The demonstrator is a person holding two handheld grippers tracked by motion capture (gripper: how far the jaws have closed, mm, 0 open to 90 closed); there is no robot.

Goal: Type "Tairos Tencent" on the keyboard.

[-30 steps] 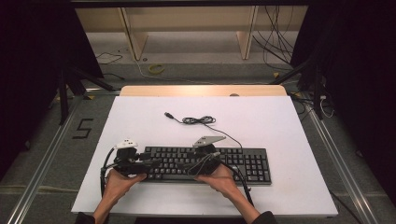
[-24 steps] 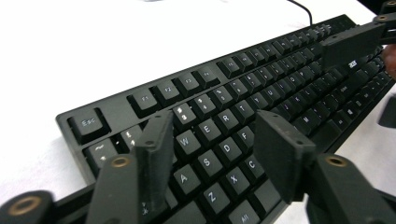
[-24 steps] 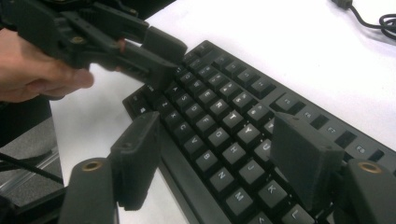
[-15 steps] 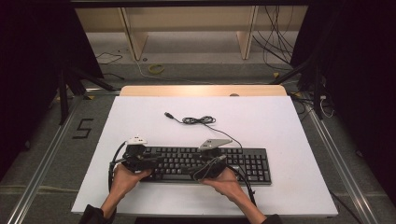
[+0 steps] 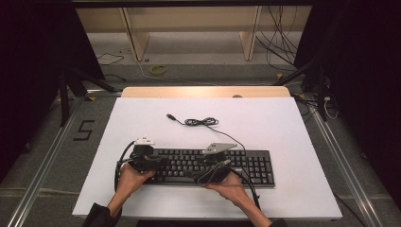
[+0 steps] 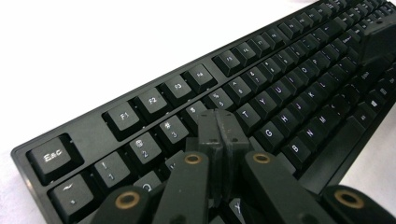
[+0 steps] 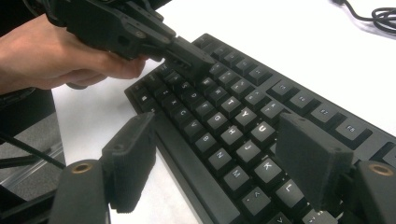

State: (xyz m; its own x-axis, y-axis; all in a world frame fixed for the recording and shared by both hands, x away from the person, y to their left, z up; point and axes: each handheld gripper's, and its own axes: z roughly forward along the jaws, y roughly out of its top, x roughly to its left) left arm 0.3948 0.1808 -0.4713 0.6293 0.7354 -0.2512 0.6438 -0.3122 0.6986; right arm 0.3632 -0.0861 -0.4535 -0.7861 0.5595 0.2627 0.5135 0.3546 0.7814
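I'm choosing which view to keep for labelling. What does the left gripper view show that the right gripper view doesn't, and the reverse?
Left gripper view: the Esc key and the left gripper with jaws closed together above the number row. Right gripper view: a hand, the coiled cable, and the right gripper with jaws wide apart. Both: the keyboard on the white table.

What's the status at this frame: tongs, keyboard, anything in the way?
Left tongs shut, tips over the keyboard near its left end. Right tongs open above the middle keys. Loose cable coiled behind the keyboard, nothing blocking.
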